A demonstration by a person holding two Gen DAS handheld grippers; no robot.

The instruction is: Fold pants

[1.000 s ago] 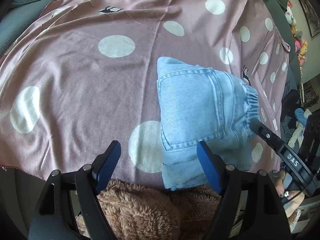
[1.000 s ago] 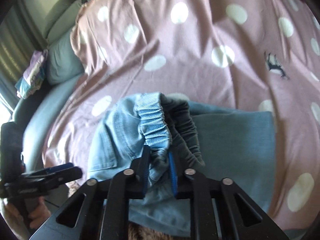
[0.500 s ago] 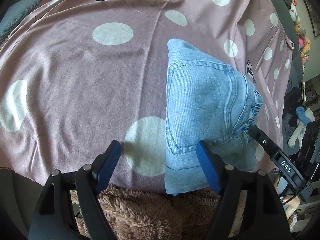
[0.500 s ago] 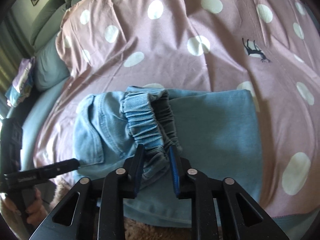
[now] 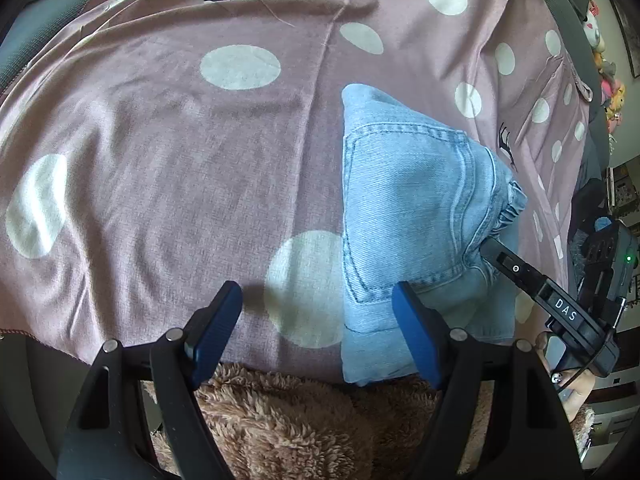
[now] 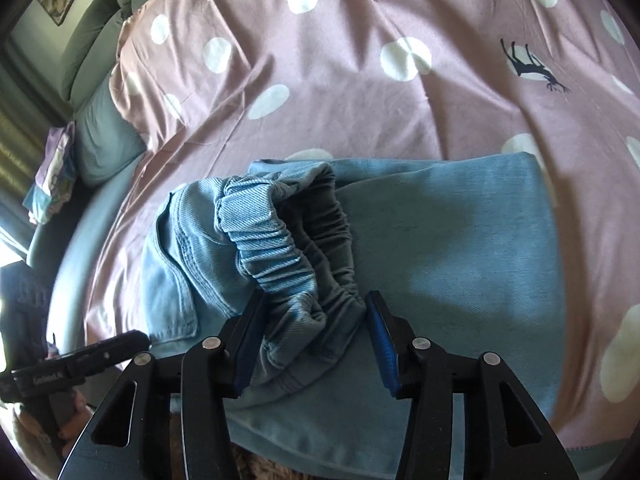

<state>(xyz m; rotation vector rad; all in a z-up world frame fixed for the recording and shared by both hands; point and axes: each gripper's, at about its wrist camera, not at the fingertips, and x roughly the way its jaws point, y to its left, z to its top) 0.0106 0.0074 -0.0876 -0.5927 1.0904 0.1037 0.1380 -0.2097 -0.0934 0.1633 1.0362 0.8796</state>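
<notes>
Light blue denim pants (image 5: pixel 408 208) lie folded on a pink polka-dot sheet (image 5: pixel 180 160), back pocket up. In the right wrist view the pants (image 6: pixel 460 248) spread flat, with the gathered elastic waistband (image 6: pixel 280 240) bunched on top. My right gripper (image 6: pixel 315 304) straddles that waistband; its jaws are opening and the blue pads no longer pinch the cloth. One of its black fingers (image 5: pixel 520 272) reaches onto the pants from the right. My left gripper (image 5: pixel 316 296) hangs open over the sheet by the pants' near left corner, holding nothing, its right fingertip over the pocket's lower edge.
Brown fuzzy fabric (image 5: pixel 280 420) lies at the near edge below the sheet. Grey cushions (image 6: pixel 100 40) and a small pile of cloth (image 6: pixel 52 172) sit off to the left. Soft toys (image 5: pixel 608 92) are at the far right. A hand (image 6: pixel 60 412) holds the left gripper.
The right gripper's jaws have spread from a tight pinch on the waistband to well apart, and it has sunk lower. The waistband has dropped onto the pants. The left gripper has barely moved.
</notes>
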